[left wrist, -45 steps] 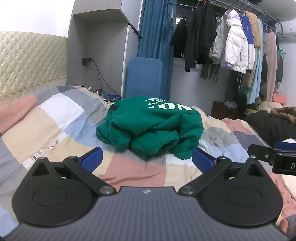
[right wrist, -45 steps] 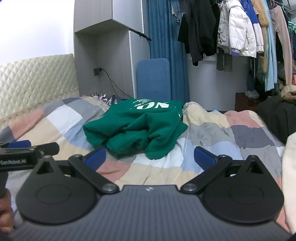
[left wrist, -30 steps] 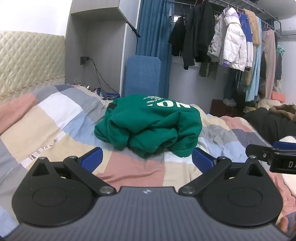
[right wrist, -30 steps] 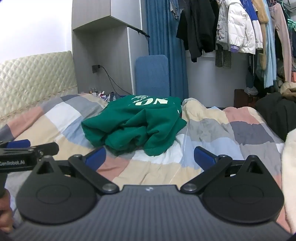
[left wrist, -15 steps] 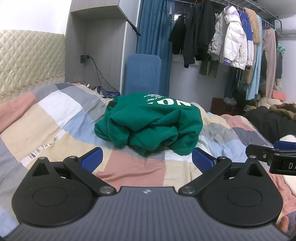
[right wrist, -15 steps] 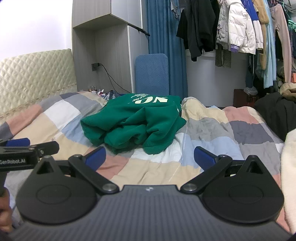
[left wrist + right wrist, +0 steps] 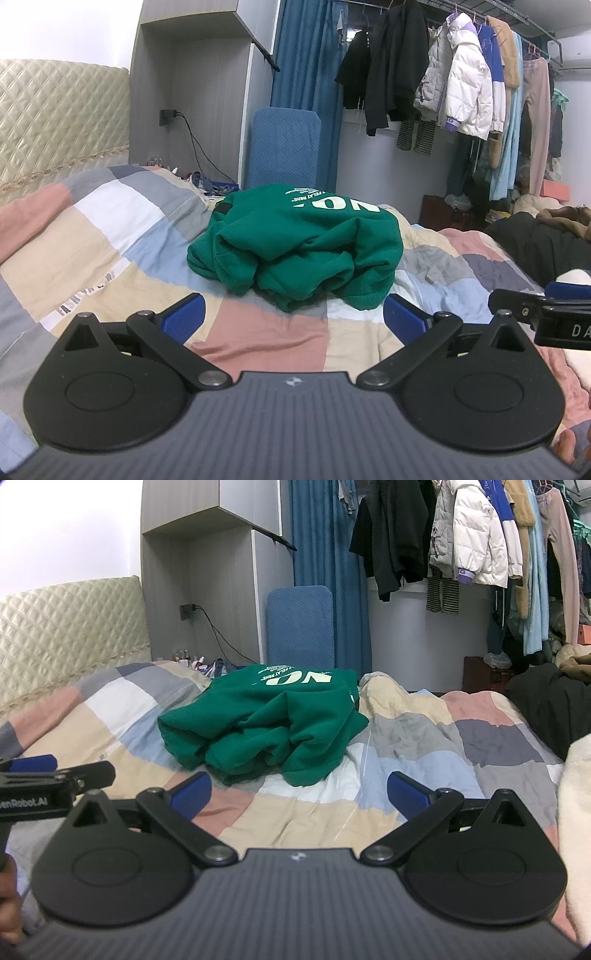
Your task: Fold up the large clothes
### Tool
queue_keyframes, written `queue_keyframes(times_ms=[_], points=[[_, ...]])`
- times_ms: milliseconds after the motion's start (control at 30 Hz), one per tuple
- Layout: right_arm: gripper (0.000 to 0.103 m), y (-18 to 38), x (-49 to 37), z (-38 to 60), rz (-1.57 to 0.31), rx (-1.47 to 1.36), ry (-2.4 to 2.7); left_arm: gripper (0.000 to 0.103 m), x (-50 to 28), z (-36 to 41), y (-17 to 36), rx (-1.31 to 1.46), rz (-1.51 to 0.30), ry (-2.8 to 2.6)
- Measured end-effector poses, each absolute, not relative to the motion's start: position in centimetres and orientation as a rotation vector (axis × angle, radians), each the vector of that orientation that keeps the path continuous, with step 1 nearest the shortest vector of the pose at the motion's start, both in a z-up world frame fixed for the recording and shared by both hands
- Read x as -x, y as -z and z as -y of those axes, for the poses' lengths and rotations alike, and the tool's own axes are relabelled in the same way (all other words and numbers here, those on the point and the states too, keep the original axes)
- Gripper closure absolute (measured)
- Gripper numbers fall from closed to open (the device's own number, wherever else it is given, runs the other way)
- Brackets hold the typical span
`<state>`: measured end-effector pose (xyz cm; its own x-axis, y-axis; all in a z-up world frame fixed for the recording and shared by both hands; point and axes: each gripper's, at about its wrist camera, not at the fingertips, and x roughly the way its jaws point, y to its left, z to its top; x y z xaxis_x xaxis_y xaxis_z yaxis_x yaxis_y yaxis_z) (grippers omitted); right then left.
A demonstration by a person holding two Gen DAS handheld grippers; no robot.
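— What's over on the left side?

— A cream quilted headboard (image 7: pixel 55 110) with a diamond-stitched, padded surface, then a grey laminate wardrobe niche (image 7: pixel 199 96) with a charger plugged into its wall. Below them spreads the patchwork bed cover (image 7: pixel 92 236), soft cotton in pink, beige, grey, white and pale blue squares, lightly creased.

— And the left gripper?

— The left gripper (image 7: pixel 291 317) hangs low over the cover, its blue-padded fingers (image 7: pixel 183 319) spread wide apart with nothing between them (matte black linkage arms, ribbed grey body).

— Where's the garment?

— The green fleece sweatshirt (image 7: pixel 295 247) lies on the bed ahead of both grippers, in the middle of the cover, touched by neither. It is bunched into a thick, lumpy heap, the sleeves rolled under in fat folds at the front, white printed lettering lying upside down on top.

— Behind it?

— An upright blue padded board (image 7: pixel 282 147) with a rounded top, beside a dark blue curtain (image 7: pixel 306 74).

— The right side?

— The right gripper (image 7: pixel 299 794) is likewise parted and empty, level with the left one. Farther right, a rail of hanging clothes (image 7: pixel 461 85), including a glossy white puffer jacket, and a black garment (image 7: pixel 546 701) heaped at the bed's edge.
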<state>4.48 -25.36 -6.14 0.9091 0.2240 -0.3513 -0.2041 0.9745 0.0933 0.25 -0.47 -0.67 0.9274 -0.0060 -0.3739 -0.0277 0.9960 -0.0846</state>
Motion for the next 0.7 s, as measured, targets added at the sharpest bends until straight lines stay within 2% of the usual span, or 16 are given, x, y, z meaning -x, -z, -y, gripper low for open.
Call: queue_keyframes(times_ms=[700], points=[[0.0,6.35,-4.11,25.68,-0.376,-0.057,-0.213,0.0,0.03,0.39,0.56,0.091,-0.377,-0.004]])
